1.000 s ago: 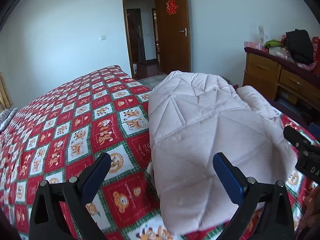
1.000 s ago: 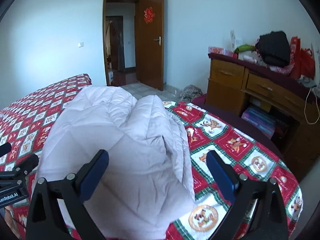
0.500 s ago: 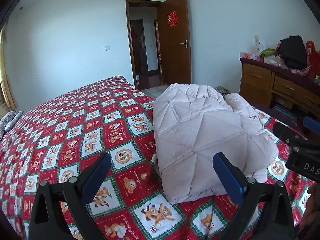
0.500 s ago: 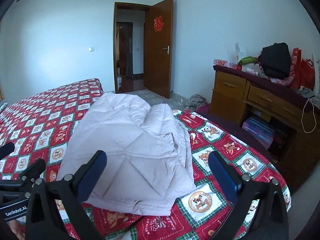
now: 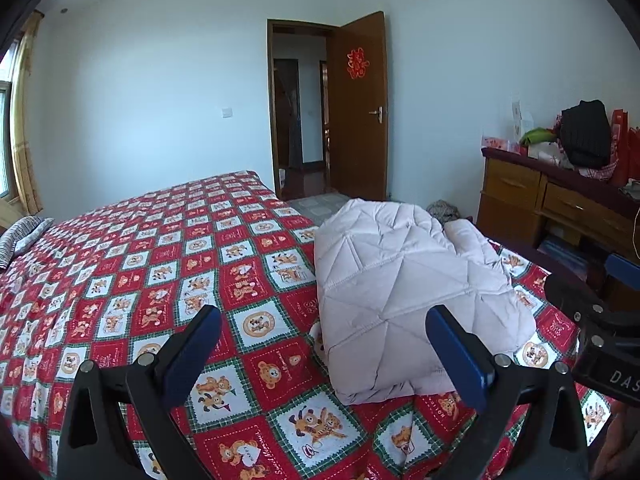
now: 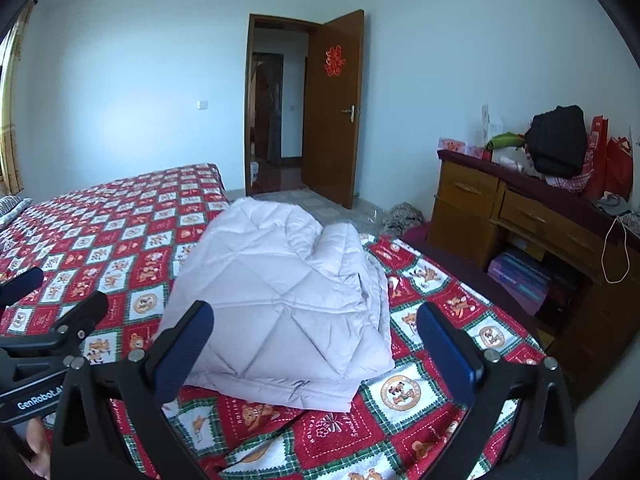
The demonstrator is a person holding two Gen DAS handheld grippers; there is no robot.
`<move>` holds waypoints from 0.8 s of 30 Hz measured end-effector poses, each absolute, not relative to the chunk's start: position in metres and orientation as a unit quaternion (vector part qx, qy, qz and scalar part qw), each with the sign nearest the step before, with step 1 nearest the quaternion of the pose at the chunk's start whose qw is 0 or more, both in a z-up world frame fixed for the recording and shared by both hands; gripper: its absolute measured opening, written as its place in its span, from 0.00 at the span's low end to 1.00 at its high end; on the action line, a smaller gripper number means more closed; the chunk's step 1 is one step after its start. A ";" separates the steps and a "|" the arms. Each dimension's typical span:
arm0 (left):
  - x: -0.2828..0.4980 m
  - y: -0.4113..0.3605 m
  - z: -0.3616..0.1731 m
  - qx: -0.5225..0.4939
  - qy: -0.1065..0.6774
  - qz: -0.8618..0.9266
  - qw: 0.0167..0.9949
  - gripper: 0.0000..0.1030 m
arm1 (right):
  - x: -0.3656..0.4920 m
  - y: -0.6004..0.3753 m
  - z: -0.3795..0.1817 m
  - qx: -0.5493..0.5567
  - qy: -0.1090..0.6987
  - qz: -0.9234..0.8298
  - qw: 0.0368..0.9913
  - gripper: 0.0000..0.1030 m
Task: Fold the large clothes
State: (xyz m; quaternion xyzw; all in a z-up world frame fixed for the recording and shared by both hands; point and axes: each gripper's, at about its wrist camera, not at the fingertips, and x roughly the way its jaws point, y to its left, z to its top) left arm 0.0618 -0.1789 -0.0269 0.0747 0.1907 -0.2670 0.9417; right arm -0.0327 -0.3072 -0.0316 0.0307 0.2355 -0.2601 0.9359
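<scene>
Jacket [image 5: 404, 300]: pale quilted bundle, folded, lying on the bed [image 5: 168, 264] near its foot-end corner, nothing gripping it. From the left claw [image 5: 328, 356] it sits at 1 o'clock, just ahead; its right finger overlaps the bundle's near edge in view, contact unclear. From the right claw [image 6: 316, 354] the jacket [image 6: 280, 292] sits at 11–12 o'clock, dead ahead between the fingers' sightlines. Long axis runs near-to-far, 6-to-12, toward the door [image 6: 332, 108]. Right claw looks the better centred, left is offset to the bundle's left side; both about equally near, my read. Both claws spread wide, empty.

Versus 1 s ago: bundle filled the lower frame under both claws; now it is smaller and further out, more bedspread visible in front. Both claws have pulled back and up. Bundle shape unchanged. Fold looks done, my judgement.
</scene>
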 end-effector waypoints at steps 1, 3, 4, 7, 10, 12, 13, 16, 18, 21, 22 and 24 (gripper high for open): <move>0.060 -0.178 -0.025 0.075 0.186 -0.266 0.943 0.99 | -0.034 -0.305 -0.029 0.029 0.233 -0.259 0.937 1.00; 0.054 -0.177 -0.021 0.074 0.175 -0.265 0.945 0.99 | -0.037 -0.303 -0.026 0.028 0.229 -0.255 0.939 1.00; 0.051 -0.176 -0.019 0.074 0.171 -0.266 0.946 0.99 | -0.039 -0.302 -0.025 0.028 0.226 -0.253 0.940 1.00; 0.044 -0.174 -0.012 0.072 0.159 -0.269 0.947 0.99 | -0.043 -0.300 -0.020 0.024 0.223 -0.254 0.941 1.00; 0.036 -0.172 -0.005 0.071 0.149 -0.267 0.949 0.99 | -0.048 -0.298 -0.015 0.022 0.215 -0.253 0.943 1.00; 0.029 -0.170 -0.001 0.069 0.135 -0.266 0.952 0.99 | -0.053 -0.297 -0.012 0.019 0.207 -0.255 0.945 1.00; 0.025 -0.169 0.002 0.069 0.128 -0.266 0.953 0.99 | -0.056 -0.296 -0.011 0.017 0.202 -0.256 0.945 1.00; 0.020 -0.168 0.006 0.068 0.122 -0.268 0.953 0.99 | -0.061 -0.296 -0.005 0.016 0.193 -0.256 0.947 1.00; 0.018 -0.167 0.009 0.064 0.123 -0.265 0.954 0.99 | -0.065 -0.298 -0.002 0.021 0.189 -0.253 0.949 1.00; 0.013 -0.167 0.013 0.063 0.119 -0.256 0.957 0.99 | -0.073 -0.297 0.005 0.020 0.173 -0.254 0.951 1.00; 0.011 -0.167 0.014 0.066 0.118 -0.254 0.958 0.99 | -0.076 -0.297 0.007 0.018 0.166 -0.257 0.952 1.00; 0.008 -0.167 0.016 0.070 0.115 -0.249 0.959 0.99 | -0.082 -0.297 0.010 0.020 0.154 -0.259 0.953 1.00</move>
